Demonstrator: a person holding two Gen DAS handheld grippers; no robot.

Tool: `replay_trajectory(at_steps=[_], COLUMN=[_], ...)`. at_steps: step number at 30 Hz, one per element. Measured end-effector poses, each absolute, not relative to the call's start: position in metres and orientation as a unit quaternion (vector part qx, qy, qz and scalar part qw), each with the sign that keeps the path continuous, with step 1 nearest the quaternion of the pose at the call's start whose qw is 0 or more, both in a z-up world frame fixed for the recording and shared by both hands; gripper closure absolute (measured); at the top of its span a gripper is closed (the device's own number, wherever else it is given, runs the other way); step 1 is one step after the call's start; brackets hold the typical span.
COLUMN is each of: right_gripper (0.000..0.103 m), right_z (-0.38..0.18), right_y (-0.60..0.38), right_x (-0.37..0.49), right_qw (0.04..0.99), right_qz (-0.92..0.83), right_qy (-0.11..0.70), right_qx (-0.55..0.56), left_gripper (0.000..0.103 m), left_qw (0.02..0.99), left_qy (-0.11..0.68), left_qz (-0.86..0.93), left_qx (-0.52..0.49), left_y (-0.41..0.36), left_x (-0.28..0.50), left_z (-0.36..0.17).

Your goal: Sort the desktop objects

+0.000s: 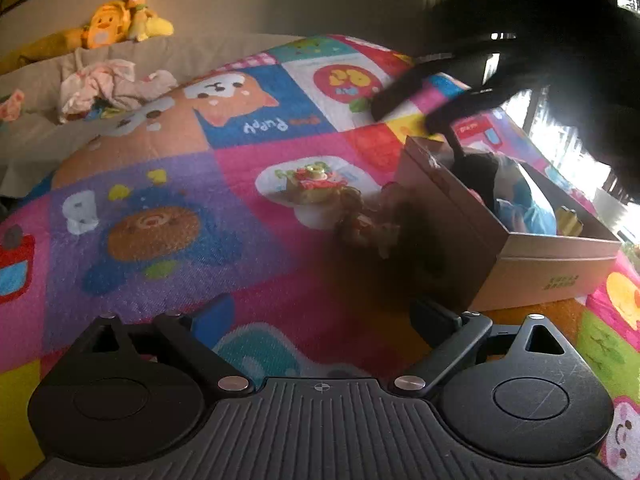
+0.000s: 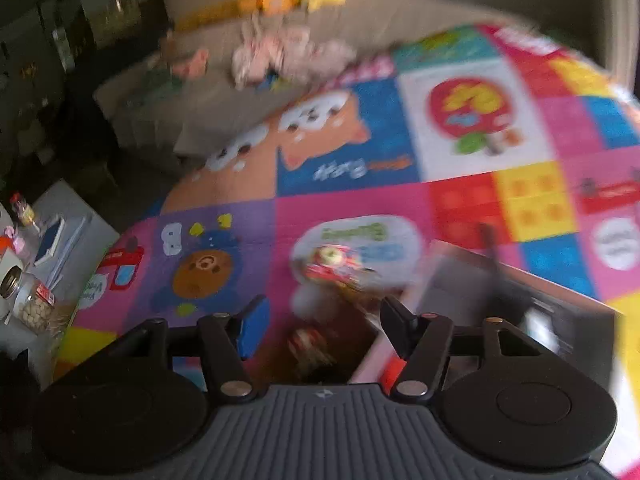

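- Cardboard box [image 1: 560, 276] sits on the patchwork mat [image 1: 248, 240].
- My left gripper [image 1: 320, 320] gapes wide, empty.
- My right gripper [image 2: 324, 328] looks parted, apparently empty; blurred.

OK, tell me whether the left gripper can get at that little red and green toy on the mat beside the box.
Probably yes. The left gripper is open and empty, and bare mat lies between it and the toy. The cardboard box sits off to the toy's right, and the right gripper is beyond it, above the box.
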State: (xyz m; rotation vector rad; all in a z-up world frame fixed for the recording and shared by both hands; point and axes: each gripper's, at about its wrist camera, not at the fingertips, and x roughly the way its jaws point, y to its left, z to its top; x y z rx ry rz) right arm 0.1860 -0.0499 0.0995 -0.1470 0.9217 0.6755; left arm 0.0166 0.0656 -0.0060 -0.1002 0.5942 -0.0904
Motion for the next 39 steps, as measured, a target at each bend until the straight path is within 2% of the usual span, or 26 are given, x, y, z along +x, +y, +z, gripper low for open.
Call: replay_trajectory(at_steps=[3, 6, 7, 9, 12, 17, 21, 26, 32, 34, 36, 39], right_gripper=[0.024, 0.024, 0.026, 0.044, 0.046, 0.046, 0.046, 0.046, 0.045, 0.041, 0.026, 0.018], right_z=[0.073, 0.04, 0.031, 0.027, 0.052, 0.131, 0.157, 0.126, 0.059, 0.046, 0.039, 0.027], right_y=[0.003, 0.03, 0.034, 0.035, 0.02, -0.05, -0.125, -0.189, -0.227, -0.229, -0.235, -0.247], right_x=[0.226, 0.26, 0.268, 0.267, 0.244, 0.164, 0.097, 0.028, 0.005, -0.003, -0.013, -0.021], right_qw=[0.834, 0.825, 0.816, 0.814, 0.825, 0.84, 0.855, 0.877, 0.877, 0.887, 0.895, 0.898], right_qz=[0.283, 0.235, 0.227, 0.224, 0.247, 0.334, 0.345, 0.292, 0.252, 0.24, 0.236, 0.233], right_qy=[0.458, 0.494, 0.514, 0.518, 0.494, 0.424, 0.384, 0.374, 0.406, 0.393, 0.378, 0.374], right_qx=[-0.117, -0.14, -0.136, -0.141, -0.123, -0.059, -0.039, -0.068, -0.041, -0.042, -0.031, 0.011], left_gripper=[0.005, 0.005, 0.005, 0.005, 0.005, 0.005, 0.004, 0.004, 0.004, 0.004, 0.004, 0.004], left_qw=[0.955, 0.953, 0.952, 0.951, 0.952, 0.952, 0.951, 0.948, 0.95, 0.949, 0.946, 0.937], left_qy=[0.287, 0.29, 0.292, 0.292, 0.287, 0.288, 0.291, 0.295, 0.288, 0.294, 0.301, 0.319], left_qz=[-0.044, -0.037, -0.037, -0.042, -0.046, -0.052, -0.074, -0.122, -0.121, -0.116, -0.122, -0.137], left_qx=[-0.057, -0.078, -0.086, -0.095, -0.093, -0.09, -0.067, -0.015, 0.002, 0.014, 0.025, 0.027], left_y=[0.068, 0.074, 0.076, 0.079, 0.077, 0.076, 0.068, 0.051, 0.044, 0.043, 0.042, 0.039], left_x=[0.014, 0.015, 0.016, 0.015, 0.014, 0.014, 0.015, 0.02, 0.056, 0.073, 0.089, 0.112], left_z=[-0.006, -0.008, -0.008, -0.009, -0.009, -0.008, -0.007, -0.005, 0.0, 0.0, -0.001, -0.006])
